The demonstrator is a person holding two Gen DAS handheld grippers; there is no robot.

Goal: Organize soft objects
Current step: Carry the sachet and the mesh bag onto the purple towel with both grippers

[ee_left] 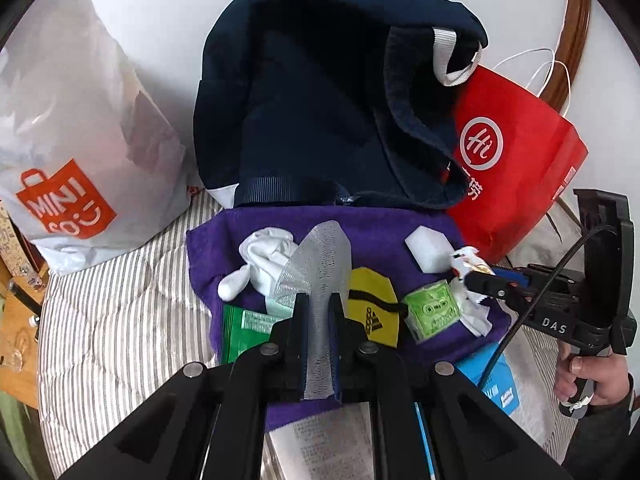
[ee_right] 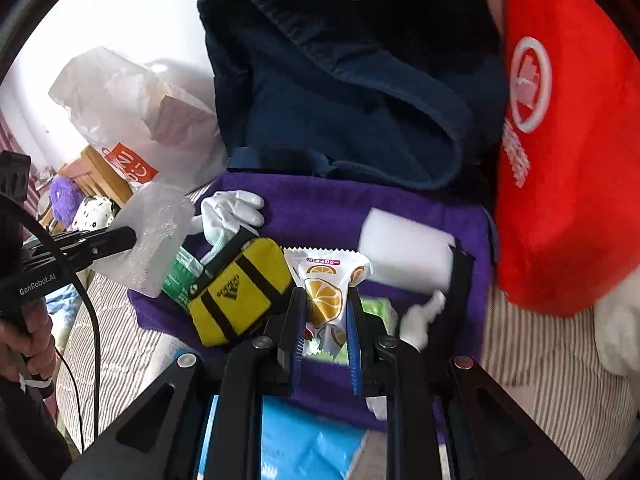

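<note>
Through my left wrist camera, I am holding one grey mesh pouch (ee_left: pixel 320 280) in my left gripper (ee_left: pixel 319 312), the jaws nearly closed and pinching its near end while the rest is sticking up and away over the purple towel (ee_left: pixel 372 220). On that one towel I am counting one white sock bundle (ee_left: pixel 264 258) to the left, one yellow pouch (ee_left: pixel 374 312) just right of my fingers, one green tissue pack (ee_left: pixel 432 312) further right, and one white foam block (ee_left: pixel 430 250) at the far right. One green packet (ee_left: pixel 240 330) is lying at the towel's near left edge. Beyond the towel, one navy tote bag (ee_left: pixel 320 112) is standing open, with one white shopping bag (ee_left: pixel 80 120) on its left and one red paper bag (ee_left: pixel 516 152) on its right. My right gripper (ee_left: pixel 476 280) is coming in from the right, gripping a crinkled snack wrapper (ee_left: pixel 468 262).

Through my right wrist camera, my right gripper (ee_right: pixel 324 320) is clamping one orange-printed snack packet (ee_right: pixel 326 288), the jaws narrowly apart and pressing its sides. One yellow pouch (ee_right: pixel 240 292) is lying just left, one white foam block (ee_right: pixel 406 252) far right, one white sock bundle (ee_right: pixel 232 208) far left. My left gripper (ee_right: pixel 136 236) is carrying the mesh pouch (ee_right: pixel 156 240) at the left.
</note>
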